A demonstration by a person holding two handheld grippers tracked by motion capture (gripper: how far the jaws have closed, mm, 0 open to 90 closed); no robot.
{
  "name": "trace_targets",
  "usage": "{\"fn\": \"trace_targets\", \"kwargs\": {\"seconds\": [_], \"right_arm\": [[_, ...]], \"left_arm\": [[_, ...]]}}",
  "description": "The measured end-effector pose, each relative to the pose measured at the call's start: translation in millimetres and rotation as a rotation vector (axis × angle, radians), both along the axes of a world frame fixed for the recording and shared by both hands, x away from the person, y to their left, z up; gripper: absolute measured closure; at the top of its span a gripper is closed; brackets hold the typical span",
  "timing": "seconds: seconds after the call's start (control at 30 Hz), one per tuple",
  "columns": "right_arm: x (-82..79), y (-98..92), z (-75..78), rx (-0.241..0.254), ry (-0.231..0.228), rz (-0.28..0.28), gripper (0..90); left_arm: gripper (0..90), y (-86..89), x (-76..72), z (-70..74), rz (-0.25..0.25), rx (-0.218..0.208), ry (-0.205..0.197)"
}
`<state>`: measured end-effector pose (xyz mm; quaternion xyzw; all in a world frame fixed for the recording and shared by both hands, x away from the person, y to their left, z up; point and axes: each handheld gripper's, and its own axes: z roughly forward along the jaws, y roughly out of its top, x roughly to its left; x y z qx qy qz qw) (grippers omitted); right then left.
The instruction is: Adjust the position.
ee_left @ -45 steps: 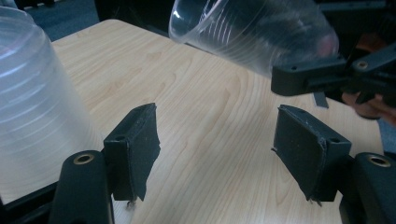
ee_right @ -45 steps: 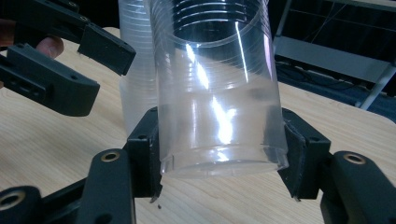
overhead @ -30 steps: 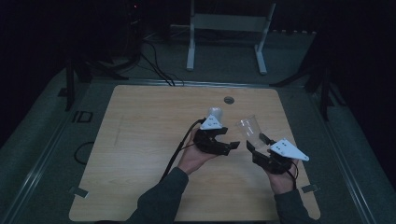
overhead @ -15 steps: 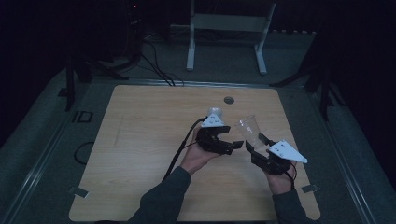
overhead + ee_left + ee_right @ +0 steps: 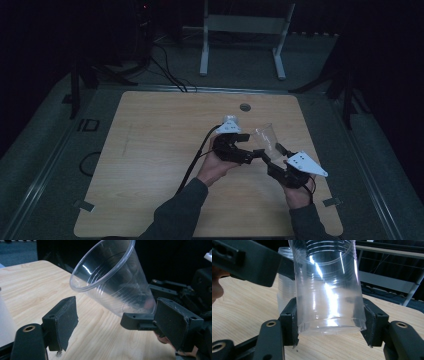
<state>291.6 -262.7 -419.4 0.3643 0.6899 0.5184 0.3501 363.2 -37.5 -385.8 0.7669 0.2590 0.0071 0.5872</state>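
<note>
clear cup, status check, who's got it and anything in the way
Right gripper clamped on clear cup near its base. Left gripper jaws just opening, off the cup. Stack of cups behind on the table.

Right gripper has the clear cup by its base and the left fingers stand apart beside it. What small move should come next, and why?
Probably draw the left gripper back from the clear cup. Its fingers have just been opening and no longer press on the cup, while the right gripper clamps the base alone. Backing off would clear the cup, likely for setting down on the table.
</note>
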Motion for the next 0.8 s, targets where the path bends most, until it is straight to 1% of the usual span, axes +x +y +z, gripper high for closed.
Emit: {"fn": "trace_targets", "kwargs": {"seconds": [0.2, 0.33, 0.47, 0.6, 0.63, 0.67, 0.7, 0.73, 0.8], "right_arm": [[-0.4, 2.6, 0.1, 0.006, -0.008, 0.002, 41.3], [-1.2, 4.6, -1.1, 0.008, -0.011, 0.005, 41.3], [-1.7, 5.0, -1.5, 0.011, -0.016, 0.006, 41.3], [-2.1, 5.2, -1.3, 0.015, -0.02, 0.008, 41.3], [-2.1, 5.2, -1.3, 0.015, -0.02, 0.008, 41.3], [-2.5, 6.3, -2.0, 0.013, -0.02, 0.011, 41.3], [-2.6, 7.1, -2.6, 0.013, -0.021, 0.012, 41.2], [-2.6, 7.6, -3.1, 0.011, -0.022, 0.015, 41.3], [-2.9, 8.6, -3.9, 0.013, -0.025, 0.017, 41.3]], "left_arm": [[18.2, -3.0, 1.3, -1.7, 0.0, -0.02, 0.024], [17.5, -4.0, 3.4, -2.9, -0.005, -0.056, 0.051], [17.2, -5.7, 4.4, -3.5, -0.007, -0.062, 0.062], [16.2, -6.9, 6.9, -5.2, -0.008, -0.08, 0.085], [15.9, -6.9, 6.9, -5.2, -0.008, -0.08, 0.085], [15.8, -7.8, 7.9, -6.4, -0.009, -0.091, 0.101], [15.7, -8.3, 8.1, -6.7, -0.01, -0.099, 0.109], [15.7, -9.0, 7.9, -6.7, -0.012, -0.107, 0.113], [15.2, -9.8, 7.2, -6.1, 0.003, -0.109, 0.104]]}}
